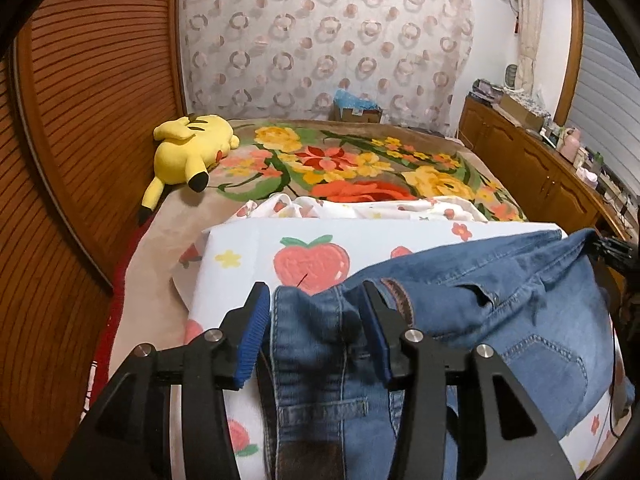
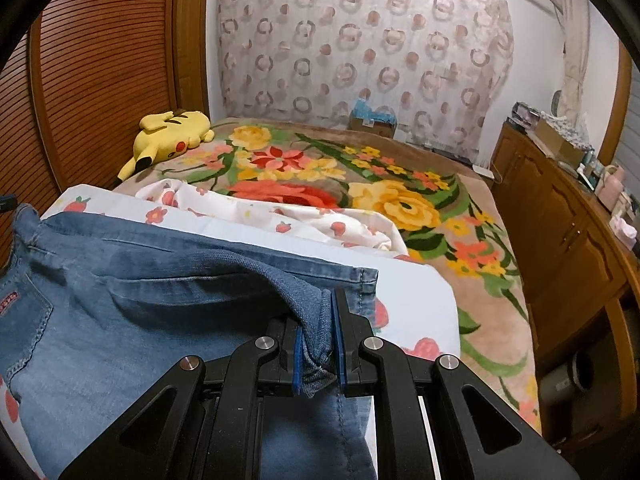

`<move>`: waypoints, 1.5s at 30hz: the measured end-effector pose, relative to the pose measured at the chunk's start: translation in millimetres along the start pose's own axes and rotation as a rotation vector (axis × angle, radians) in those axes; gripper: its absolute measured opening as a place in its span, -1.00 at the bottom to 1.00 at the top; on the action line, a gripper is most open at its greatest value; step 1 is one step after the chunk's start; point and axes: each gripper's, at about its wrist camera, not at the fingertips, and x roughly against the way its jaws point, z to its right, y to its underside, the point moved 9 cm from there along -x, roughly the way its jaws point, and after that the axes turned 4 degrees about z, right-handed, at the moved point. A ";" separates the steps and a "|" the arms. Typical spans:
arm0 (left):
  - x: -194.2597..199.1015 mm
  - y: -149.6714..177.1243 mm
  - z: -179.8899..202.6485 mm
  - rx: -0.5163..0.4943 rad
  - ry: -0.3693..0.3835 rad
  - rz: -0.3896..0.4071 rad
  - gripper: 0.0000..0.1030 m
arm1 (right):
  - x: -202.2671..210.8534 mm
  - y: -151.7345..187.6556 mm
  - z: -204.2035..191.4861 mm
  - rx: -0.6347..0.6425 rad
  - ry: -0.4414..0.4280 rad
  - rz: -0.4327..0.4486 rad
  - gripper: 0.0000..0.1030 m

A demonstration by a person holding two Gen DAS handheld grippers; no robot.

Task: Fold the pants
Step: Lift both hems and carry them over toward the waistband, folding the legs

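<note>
Blue denim pants (image 1: 500, 300) lie across a white strawberry-print sheet (image 1: 240, 256) at the near end of the bed. In the left wrist view my left gripper (image 1: 314, 286) stands open astride the waistband end, and its blue pads do not press on the denim. In the right wrist view the pants (image 2: 120, 300) stretch away to the left. My right gripper (image 2: 329, 300) is shut on a raised fold of denim at the leg end, close to the hem. The fabric hides its left fingertip.
A flowered blanket (image 1: 360, 168) covers the bed beyond the sheet (image 2: 412, 292). A yellow plush toy (image 1: 188, 148) lies at the far left corner. A slatted wooden wall (image 1: 80, 120) runs along the left. A wooden cabinet (image 2: 560, 220) with clutter on top stands on the right.
</note>
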 end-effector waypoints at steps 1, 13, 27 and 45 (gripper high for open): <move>0.8 0.7 0.2 -0.002 0.000 0.000 -0.09 | 0.4 0.1 0.4 -0.001 0.000 0.000 -0.76; -5.5 29.9 -10.5 0.061 0.026 -0.040 -0.09 | -3.4 5.5 -0.4 -0.021 -0.002 -0.010 -0.76; -17.8 34.8 -5.9 0.062 0.058 -0.061 -0.81 | -3.0 10.8 1.2 -0.042 -0.010 -0.018 -0.76; 24.5 -21.8 -19.7 0.007 -0.089 0.111 -0.96 | 9.4 -6.9 9.9 -0.036 0.021 0.070 -0.76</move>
